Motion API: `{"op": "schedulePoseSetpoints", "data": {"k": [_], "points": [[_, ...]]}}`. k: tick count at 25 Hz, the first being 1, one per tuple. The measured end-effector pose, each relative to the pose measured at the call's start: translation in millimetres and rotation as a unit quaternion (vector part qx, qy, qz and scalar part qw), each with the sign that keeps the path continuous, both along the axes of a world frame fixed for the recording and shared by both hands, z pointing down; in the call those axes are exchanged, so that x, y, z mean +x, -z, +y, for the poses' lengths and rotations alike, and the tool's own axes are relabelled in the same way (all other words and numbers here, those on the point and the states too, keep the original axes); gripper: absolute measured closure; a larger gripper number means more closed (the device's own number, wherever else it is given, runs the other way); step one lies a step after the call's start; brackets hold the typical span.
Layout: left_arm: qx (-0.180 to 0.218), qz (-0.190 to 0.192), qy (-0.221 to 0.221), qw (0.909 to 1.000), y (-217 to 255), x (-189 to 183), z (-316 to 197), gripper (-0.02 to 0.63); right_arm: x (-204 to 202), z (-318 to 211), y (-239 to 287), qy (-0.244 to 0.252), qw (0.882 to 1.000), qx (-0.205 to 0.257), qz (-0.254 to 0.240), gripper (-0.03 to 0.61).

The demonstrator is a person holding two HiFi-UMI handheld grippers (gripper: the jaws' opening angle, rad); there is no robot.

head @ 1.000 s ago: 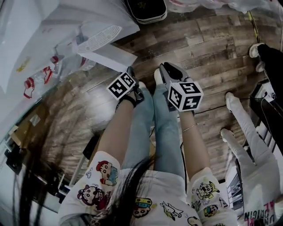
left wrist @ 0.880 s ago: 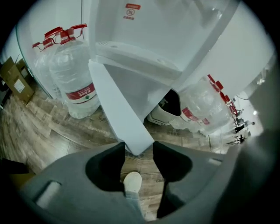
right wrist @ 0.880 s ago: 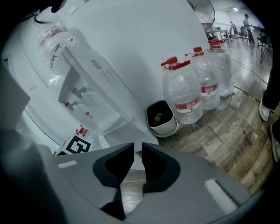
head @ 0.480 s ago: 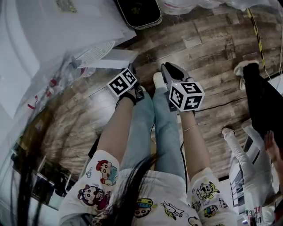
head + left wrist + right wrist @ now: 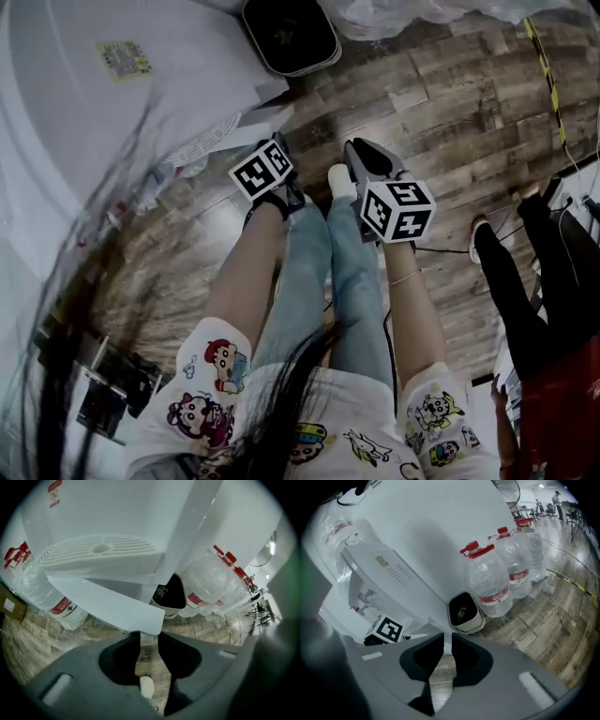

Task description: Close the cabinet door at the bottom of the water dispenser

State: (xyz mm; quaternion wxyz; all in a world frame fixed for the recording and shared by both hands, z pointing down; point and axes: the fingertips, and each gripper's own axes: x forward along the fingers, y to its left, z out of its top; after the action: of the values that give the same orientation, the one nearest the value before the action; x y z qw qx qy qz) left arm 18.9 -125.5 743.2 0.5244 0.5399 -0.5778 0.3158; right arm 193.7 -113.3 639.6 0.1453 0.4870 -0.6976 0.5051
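Observation:
The white water dispenser [image 5: 84, 122] fills the left of the head view, with its drip tray [image 5: 98, 550] showing in the left gripper view. Its bottom cabinet door [image 5: 108, 604] stands swung open as a white panel [image 5: 258, 120]. My left gripper [image 5: 149, 639] points steeply down just short of the door's lower corner. Its jaws have just been closing, a gap remains and nothing is between them. Its marker cube [image 5: 262, 169] sits beside the door's edge. My right gripper [image 5: 361, 155] hovers over the floor, open by a narrow slit [image 5: 447, 641] and empty.
A dark-lined waste bin [image 5: 289, 36] stands beside the dispenser. Large water bottles [image 5: 490, 581] line the wall behind it, another bottle [image 5: 47, 597] lies at the dispenser's other side. A person in dark trousers [image 5: 534, 309] stands at the right. My own legs and shoe [image 5: 339, 180] are below the grippers.
Both grippers have drifted toward the dispenser, and the left cube now lies right beside the door's edge. The bystander at the right has shifted.

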Motion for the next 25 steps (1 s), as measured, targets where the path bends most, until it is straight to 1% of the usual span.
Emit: {"op": "schedulePoseSetpoints", "data": {"k": [3, 8, 10, 16, 25], "points": [[0.004, -0.006, -0.016, 0.9998, -1.2, 3.4, -11.3, 0.500, 6.3, -2.0, -0.6, -0.006, 1.000, -0.001, -0.001, 0.512], [0.013, -0.021, -0.071, 0.9972, -3.6, 8.3, -29.2, 0.500, 13.6, -3.0, -2.3, -0.014, 1.000, -0.004, -0.003, 0.515], [0.019, -0.025, -0.085, 0.9959, -4.7, 10.6, -37.5, 0.500, 16.8, -3.6, -4.0, -0.016, 1.000, -0.005, -0.004, 0.516], [0.034, -0.037, -0.113, 0.9923, -4.8, 18.6, -56.2, 0.500, 26.5, -1.8, -6.6, -0.018, 1.000, -0.007, -0.007, 0.518], [0.051, -0.046, -0.126, 0.9897, -4.8, 20.0, -71.8, 0.500, 37.8, 3.2, -9.5, -0.021, 1.000, -0.007, -0.004, 0.519]]}}
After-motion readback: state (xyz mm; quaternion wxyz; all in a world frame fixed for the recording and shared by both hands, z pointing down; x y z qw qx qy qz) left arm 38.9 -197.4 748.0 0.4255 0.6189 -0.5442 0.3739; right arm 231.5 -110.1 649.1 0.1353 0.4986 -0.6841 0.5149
